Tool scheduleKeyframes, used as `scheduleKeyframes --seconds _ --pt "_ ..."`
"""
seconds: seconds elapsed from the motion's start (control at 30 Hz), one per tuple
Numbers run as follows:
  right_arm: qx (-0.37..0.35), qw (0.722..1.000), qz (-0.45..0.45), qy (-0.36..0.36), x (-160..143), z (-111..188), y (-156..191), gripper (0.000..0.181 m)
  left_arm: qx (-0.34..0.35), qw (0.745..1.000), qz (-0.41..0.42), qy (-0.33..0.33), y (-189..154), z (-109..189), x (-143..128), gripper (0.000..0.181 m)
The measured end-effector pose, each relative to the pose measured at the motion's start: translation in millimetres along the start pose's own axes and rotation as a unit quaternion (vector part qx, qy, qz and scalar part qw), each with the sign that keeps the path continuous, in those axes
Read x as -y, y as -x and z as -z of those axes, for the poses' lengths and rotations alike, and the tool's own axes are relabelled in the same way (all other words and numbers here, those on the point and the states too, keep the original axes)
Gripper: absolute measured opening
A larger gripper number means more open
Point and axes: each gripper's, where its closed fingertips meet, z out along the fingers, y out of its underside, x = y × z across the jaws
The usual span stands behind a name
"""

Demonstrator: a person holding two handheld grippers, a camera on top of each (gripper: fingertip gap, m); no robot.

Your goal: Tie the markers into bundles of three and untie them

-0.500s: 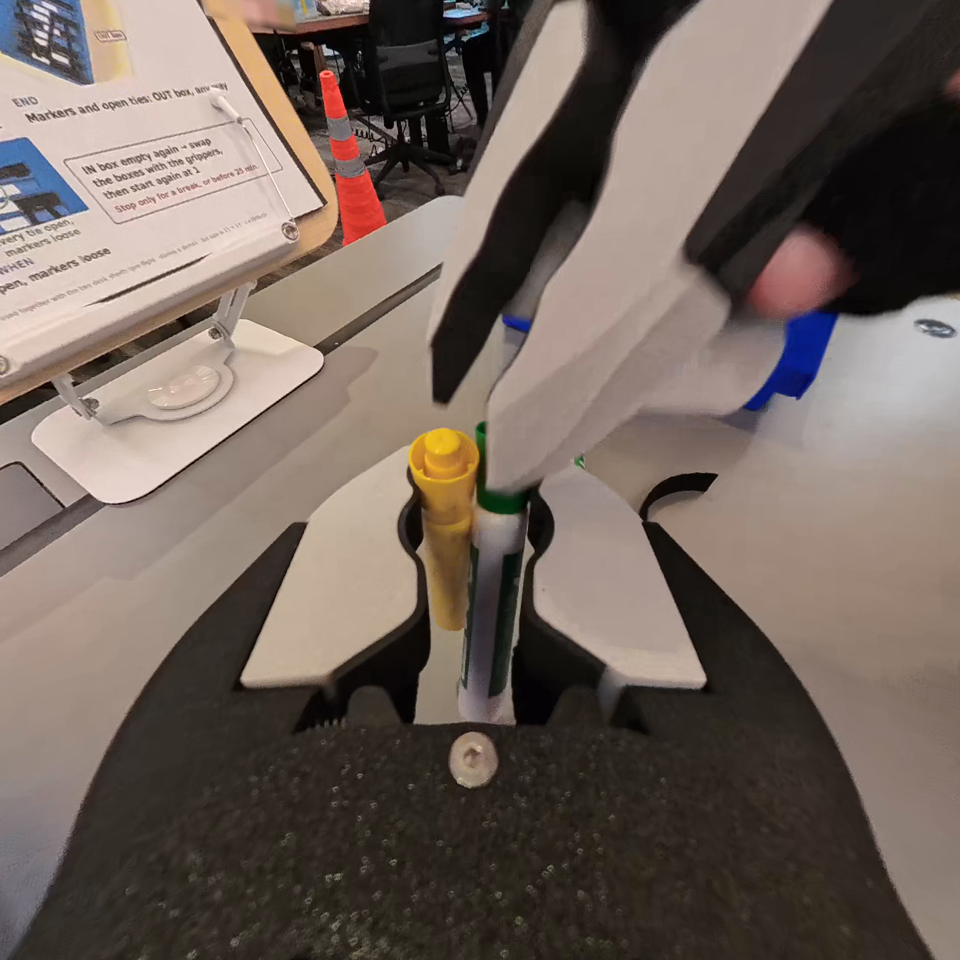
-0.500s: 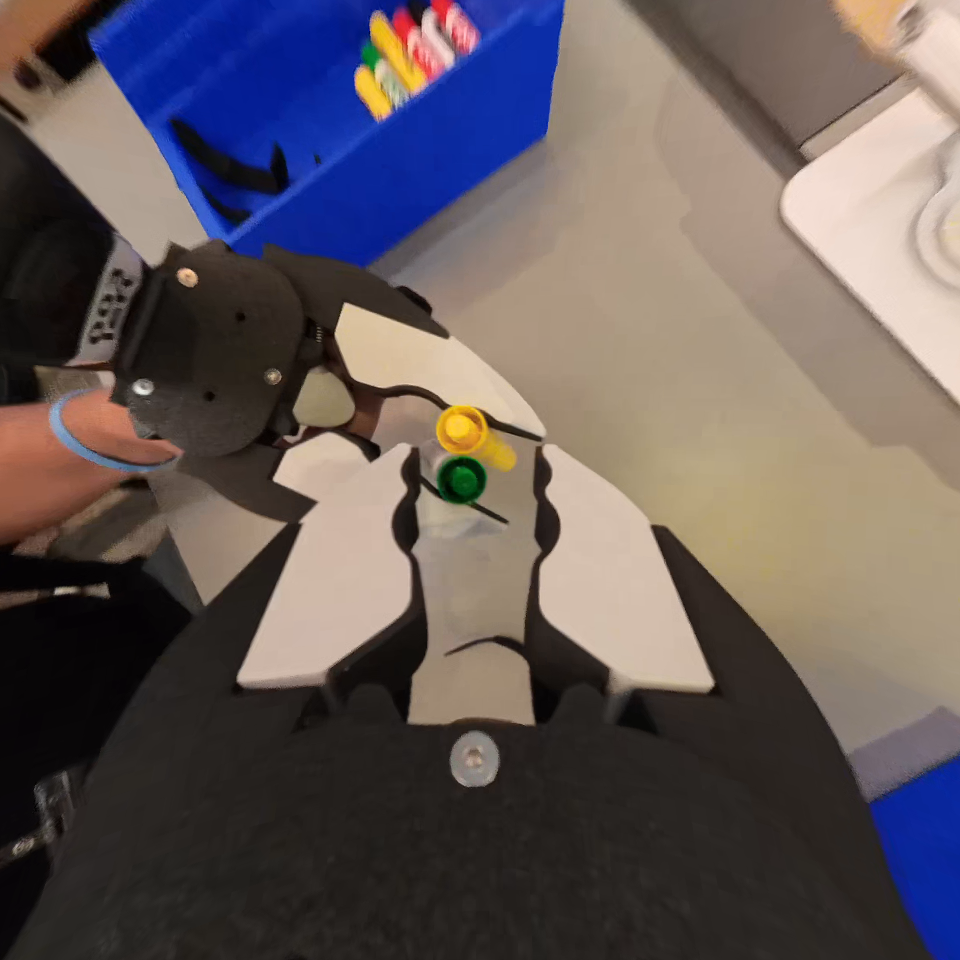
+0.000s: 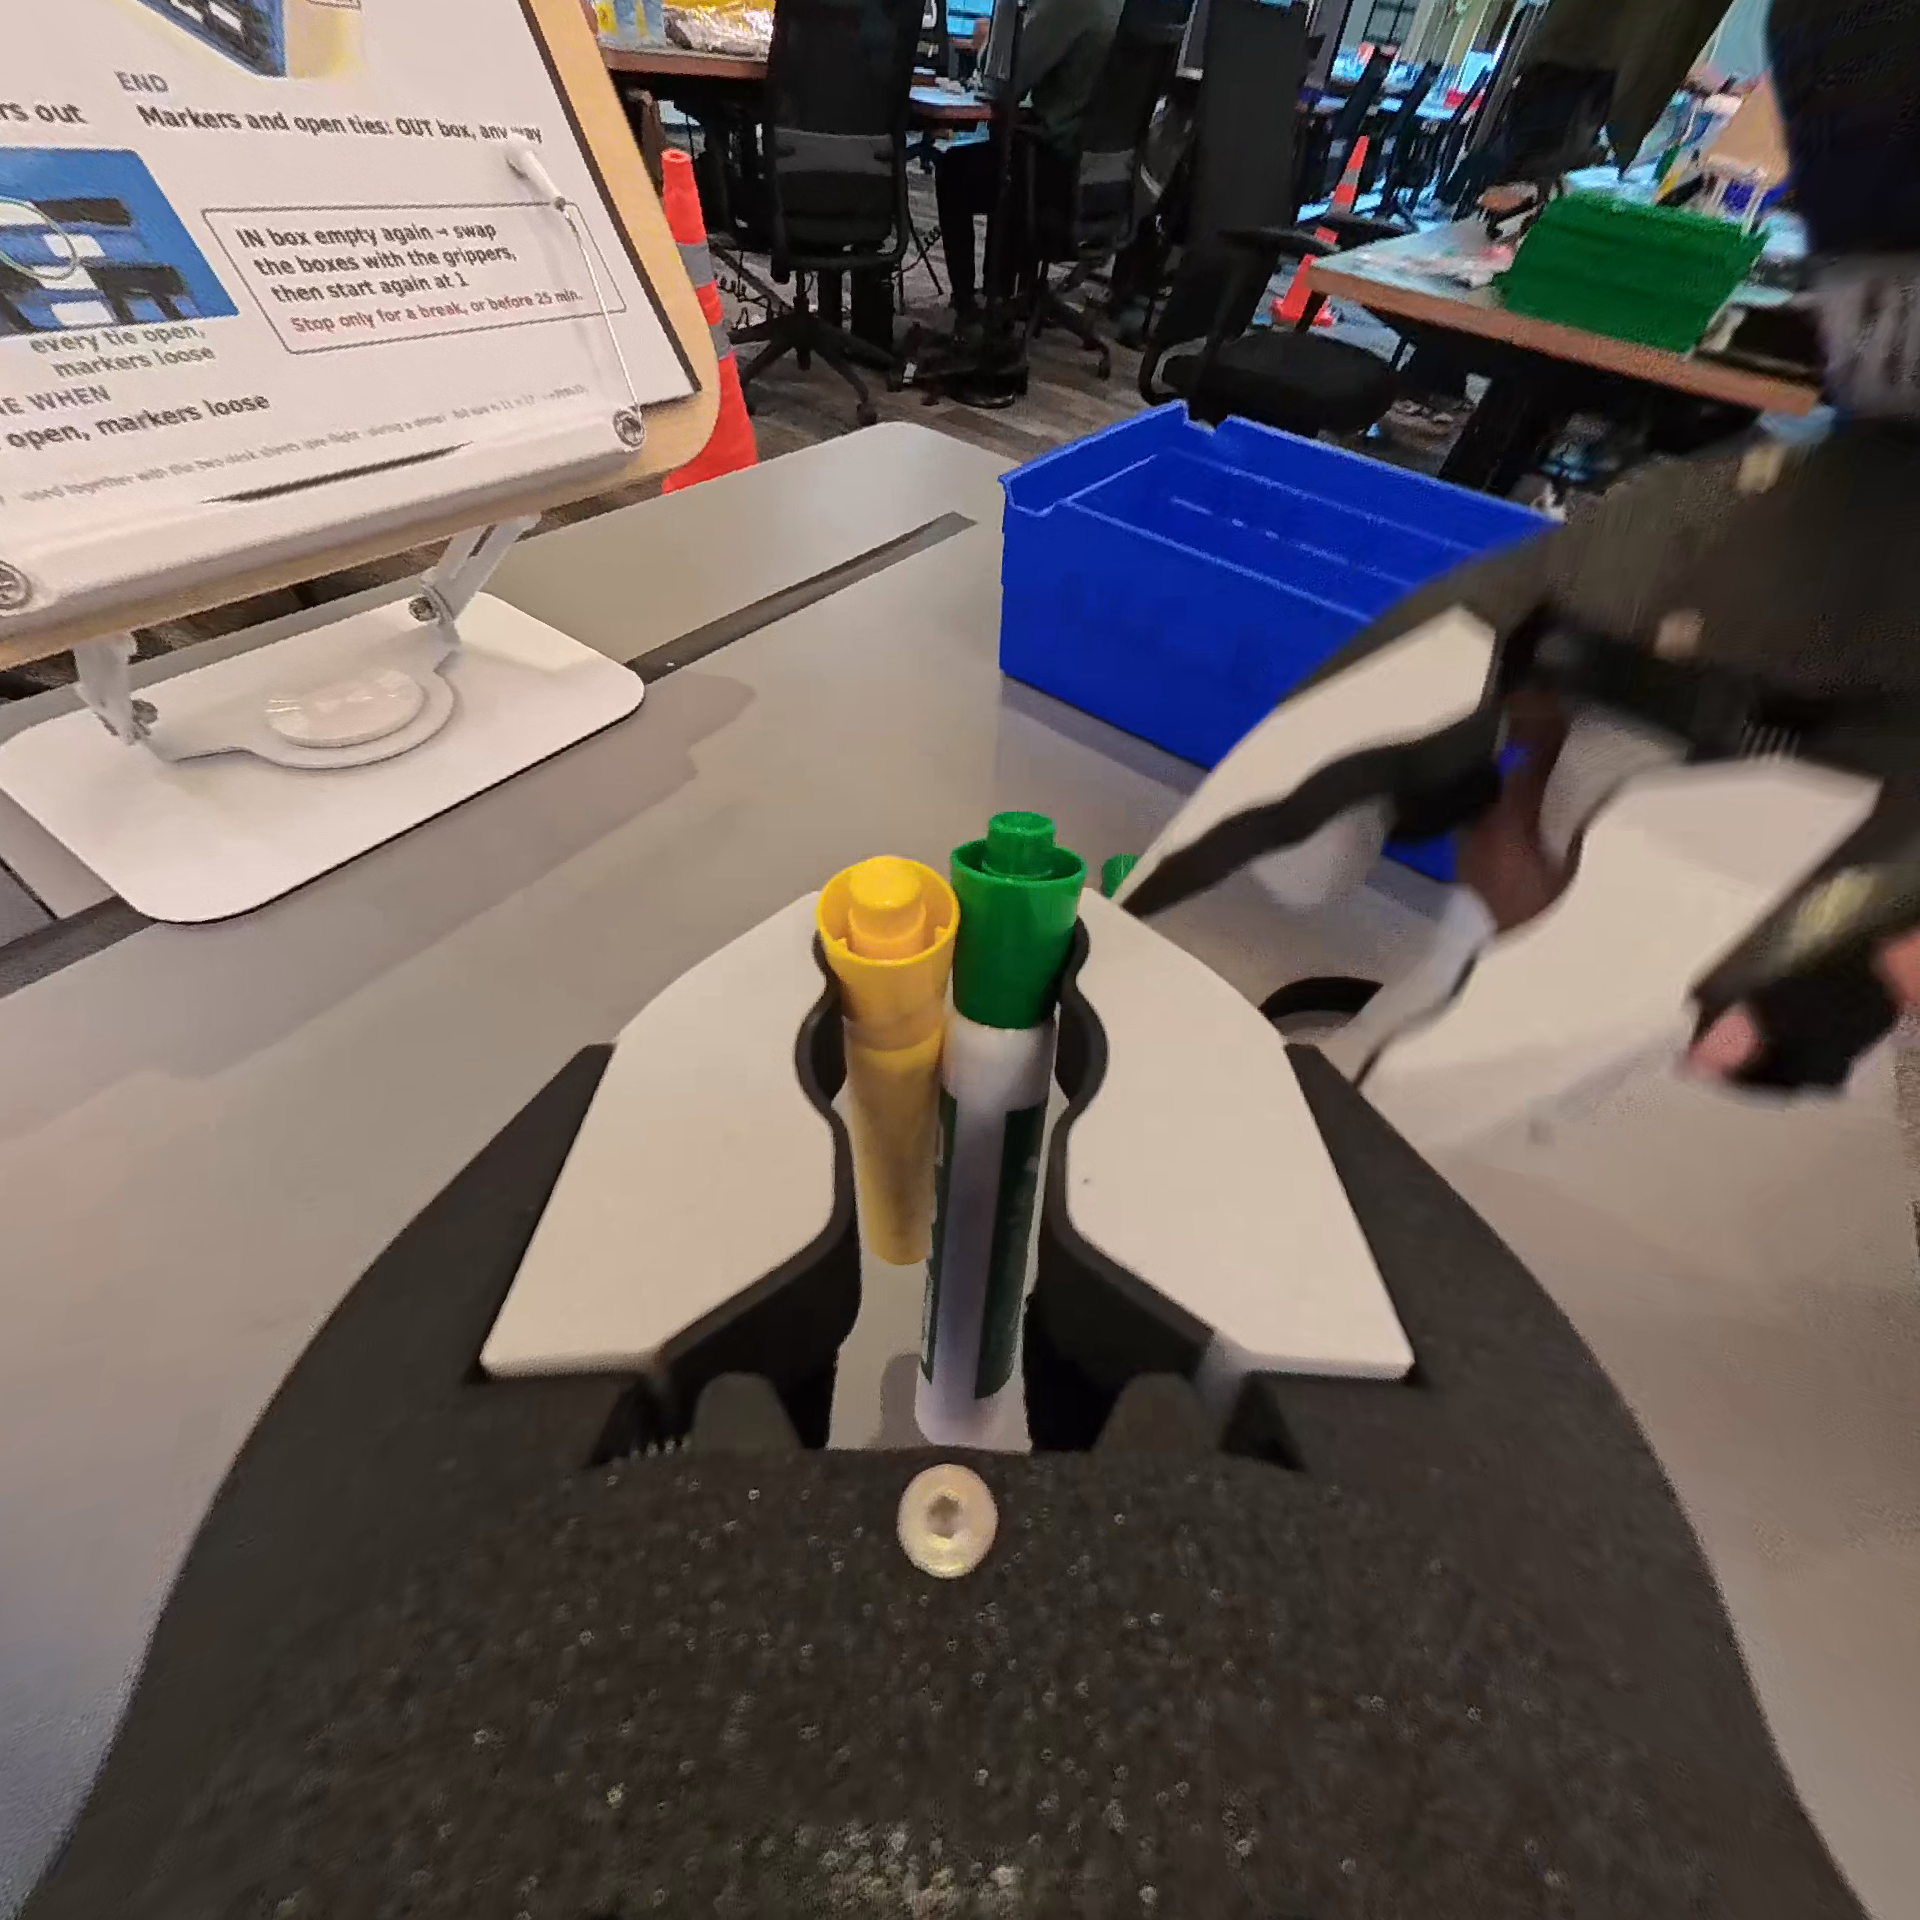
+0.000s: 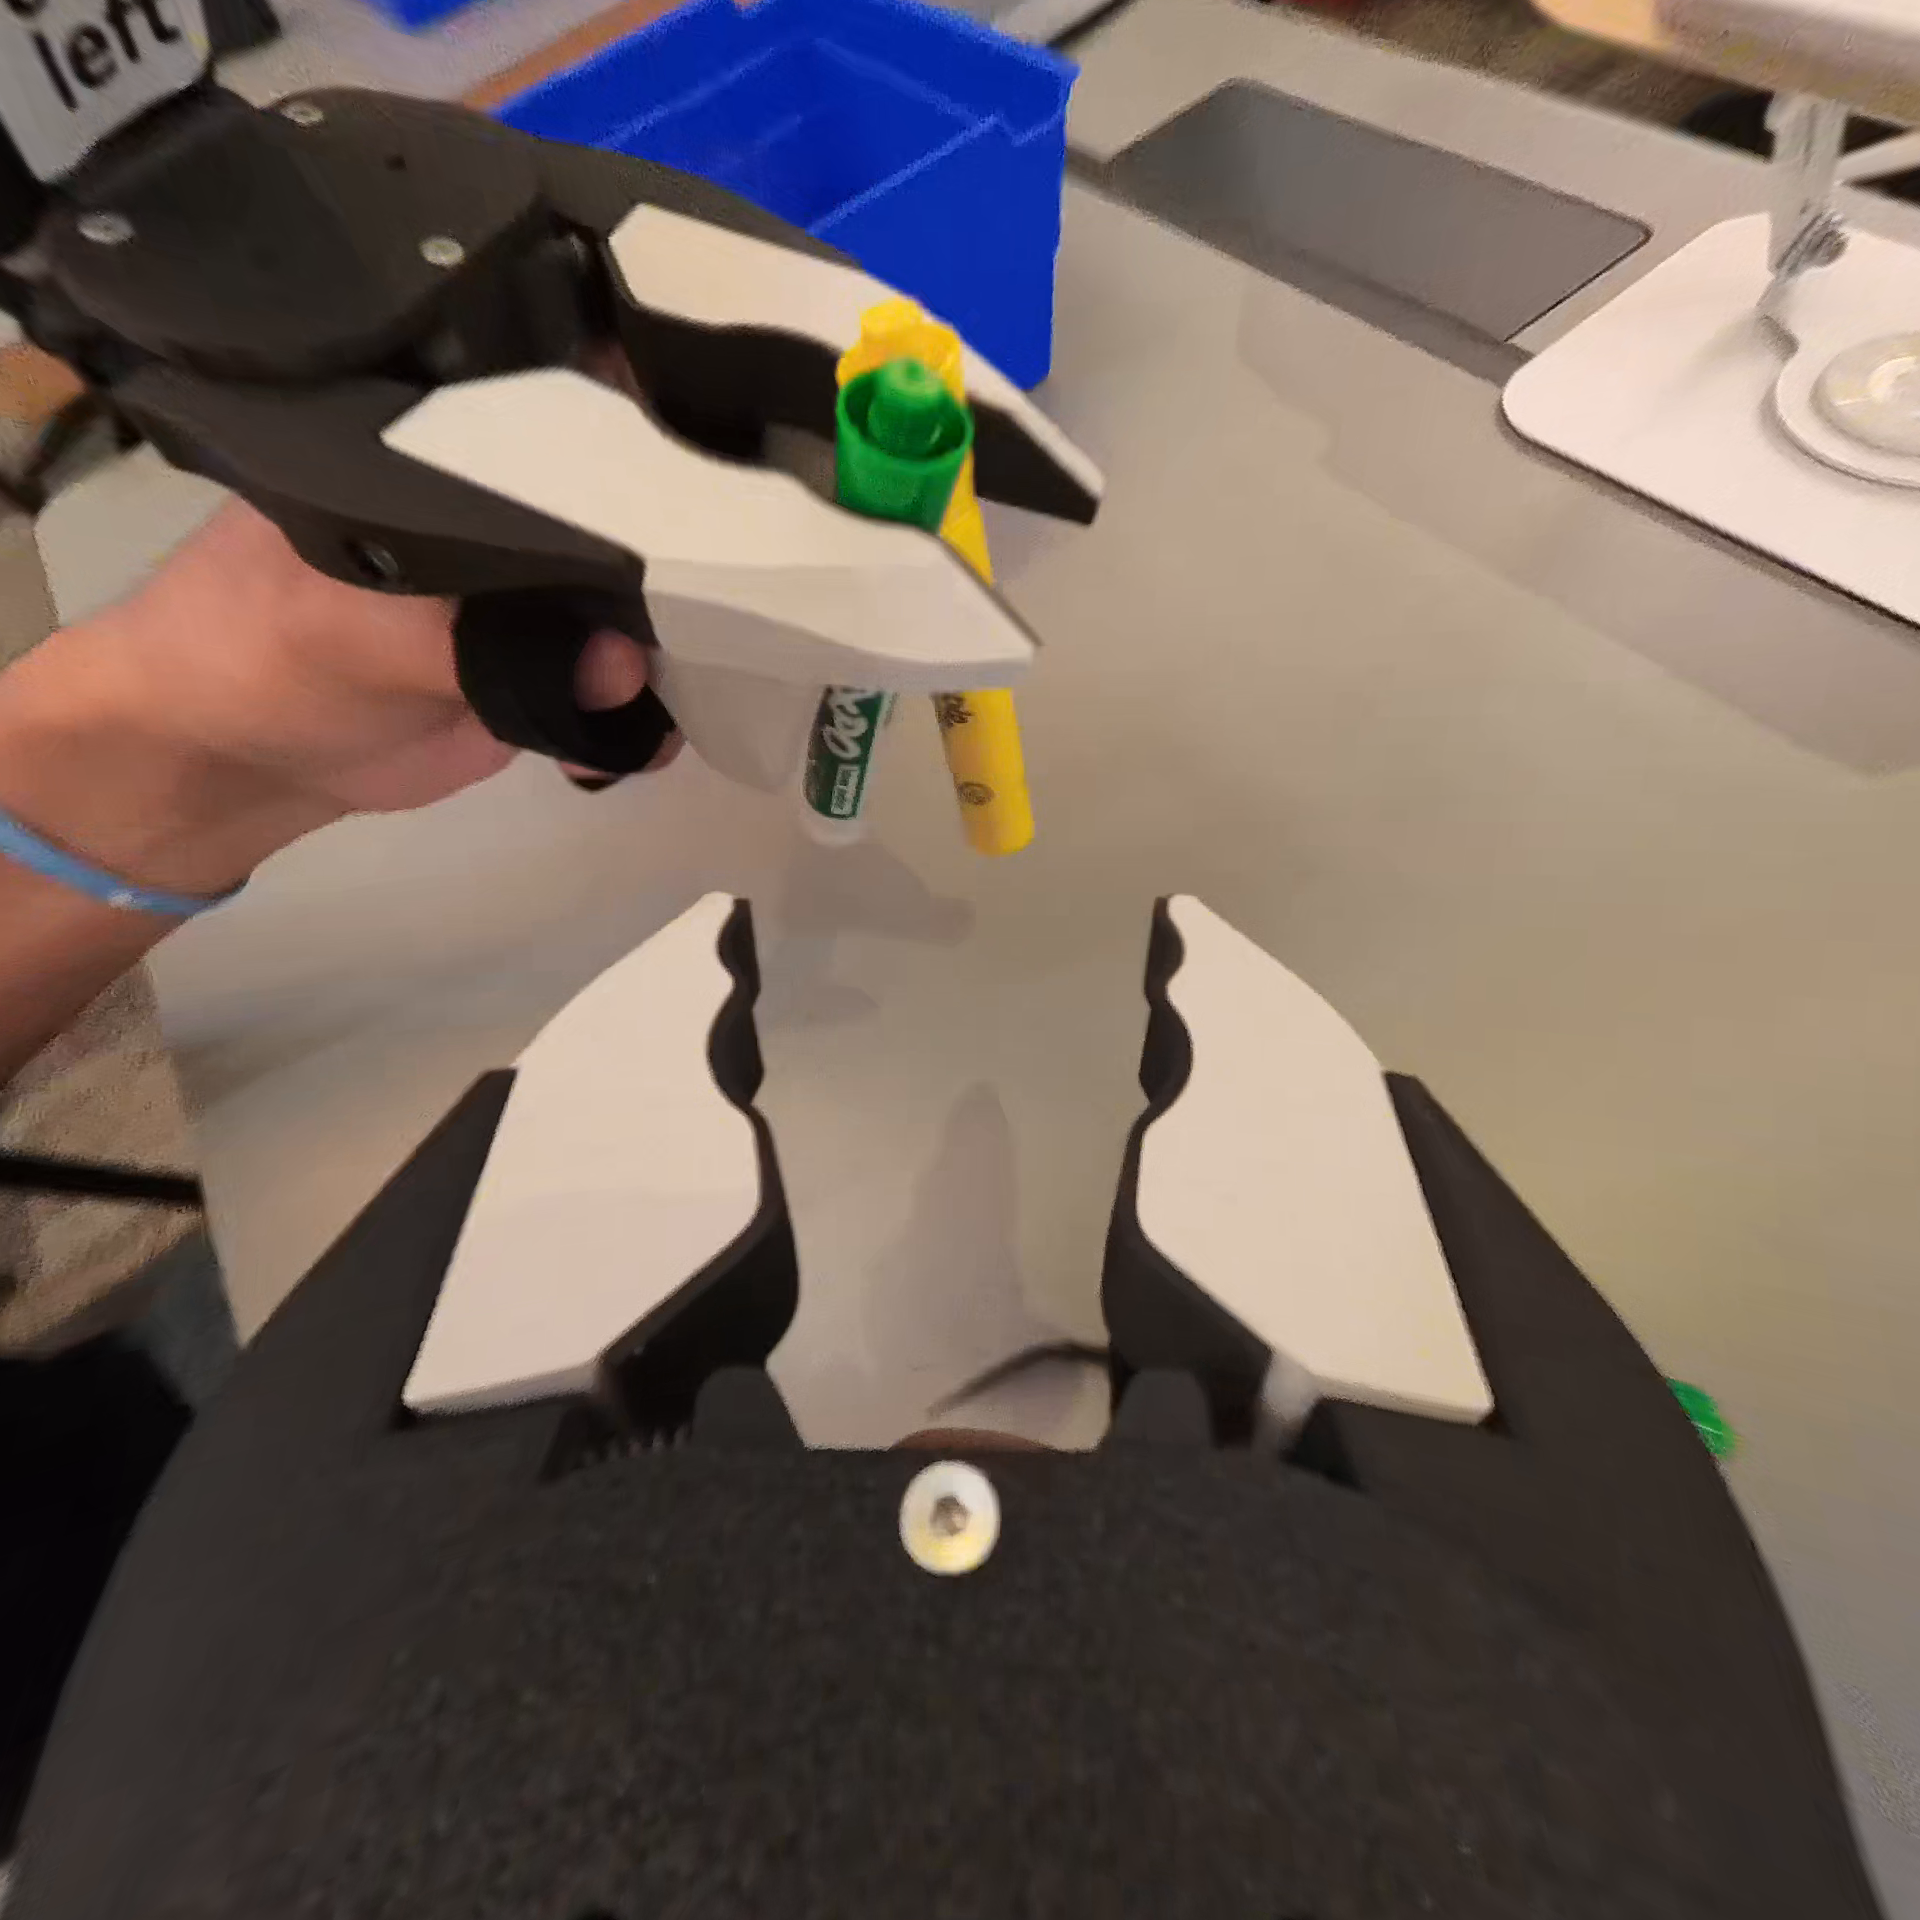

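My left gripper (image 3: 951,935) is shut on two markers standing upright between its fingers: a yellow marker (image 3: 888,1049) and a green-capped white marker (image 3: 1013,935). In the right wrist view the left gripper (image 4: 1039,571) holds the green marker (image 4: 899,447) and the yellow marker (image 4: 987,758) a little above the grey table (image 4: 1351,779). My right gripper (image 4: 951,925) is open and empty, below and in front of the markers. It shows blurred at the right of the left wrist view (image 3: 1299,935). A black tie loop (image 3: 1320,1003) lies on the table beneath it.
A blue bin (image 3: 1195,582) stands behind the grippers and also shows in the right wrist view (image 4: 935,135). A white stand with an instruction sheet (image 3: 312,727) is at the left. A green marker cap (image 4: 1699,1413) lies at the right. The tips of one gripper are about 6 cm away from the tips of the other.
My right gripper has pulled back from the marker tops, moved off to the right and opened wide. The left gripper keeps its hold on both markers and has tilted up.
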Motion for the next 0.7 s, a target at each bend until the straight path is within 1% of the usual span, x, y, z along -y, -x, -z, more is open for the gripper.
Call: scheduleKeyframes --seconds 0.07,0.1,0.2,0.27,0.3,0.37,0.4,0.47,0.5,0.7 --pt "-0.009 0.999 -0.012 -0.046 -1.4 -17.7 11.6 0.074 -0.007 1.000 0.012 -0.008 -0.5 -1.1 4.6 0.036" --pt "-0.021 0.997 -0.007 -0.070 0.6 -26.2 14.6 0.082 -0.010 1.000 0.019 -0.013 -0.9 -1.7 7.1 0.036" --pt "-0.086 0.991 0.008 -0.098 6.0 -44.7 7.3 0.089 -0.024 0.999 0.038 -0.024 -5.3 -2.9 14.5 0.037" --pt "-0.108 0.988 0.007 -0.108 11.2 -51.8 2.7 0.089 -0.027 0.999 0.037 -0.026 -8.5 -3.0 17.8 0.036" --pt "-0.113 0.987 0.003 -0.110 12.7 -54.1 0.7 0.086 -0.028 0.999 0.035 -0.026 -10.1 -3.0 18.7 0.037" --pt "-0.110 0.988 -0.001 -0.109 13.5 -56.6 0.4 0.059 -0.026 0.999 0.029 -0.025 -11.7 -2.7 19.9 0.036" --pt "-0.108 0.988 -0.005 -0.107 12.8 -56.6 0.0 0.051 -0.024 0.999 0.026 -0.024 -11.8 -2.4 20.0 0.037" --pt "-0.099 0.989 -0.008 -0.110 11.6 -54.9 1.9 0.026 -0.025 0.999 0.026 -0.025 -12.4 -1.7 20.6 0.037" --pt "-0.098 0.989 -0.010 -0.112 11.0 -53.7 1.9 0.019 -0.028 0.999 0.029 -0.027 -12.9 -1.6 20.8 0.038" --pt "-0.097 0.989 -0.014 -0.111 5.3 -53.8 1.2 0.019 -0.030 0.999 0.031 -0.021 -15.7 -4.2 16.1 0.038"
